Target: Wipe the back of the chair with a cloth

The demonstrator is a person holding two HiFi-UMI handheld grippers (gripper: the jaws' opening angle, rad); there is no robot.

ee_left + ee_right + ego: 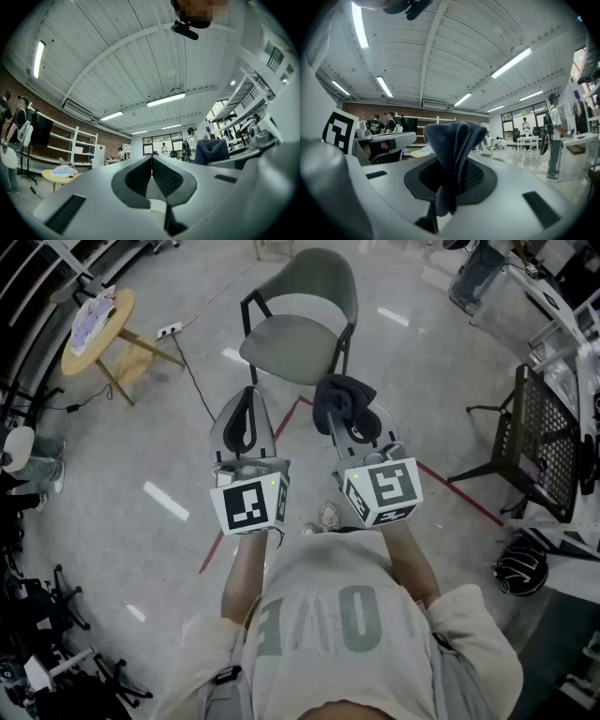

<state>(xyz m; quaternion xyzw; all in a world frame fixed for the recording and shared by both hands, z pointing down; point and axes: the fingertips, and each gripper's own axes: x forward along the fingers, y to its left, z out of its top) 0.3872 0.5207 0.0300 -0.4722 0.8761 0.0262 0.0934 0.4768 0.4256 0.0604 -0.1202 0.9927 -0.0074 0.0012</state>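
I am holding the cloth up, short of the chair.
My right tongs [350,421] are pinching the dark cloth [452,140]; my left tongs [151,161] are closed on nothing. The grey chair [292,338] is standing on the floor ahead, well apart, its back [321,282] facing away. Only a bunched fold is being gripped, so hard rubbing could be pulling it loose.

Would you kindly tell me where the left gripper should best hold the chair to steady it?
Probably the top edge of the backrest, coming down from above: the shell looks thin and upright, so the jaws can straddle it. The left gripper, now shut, must open first.
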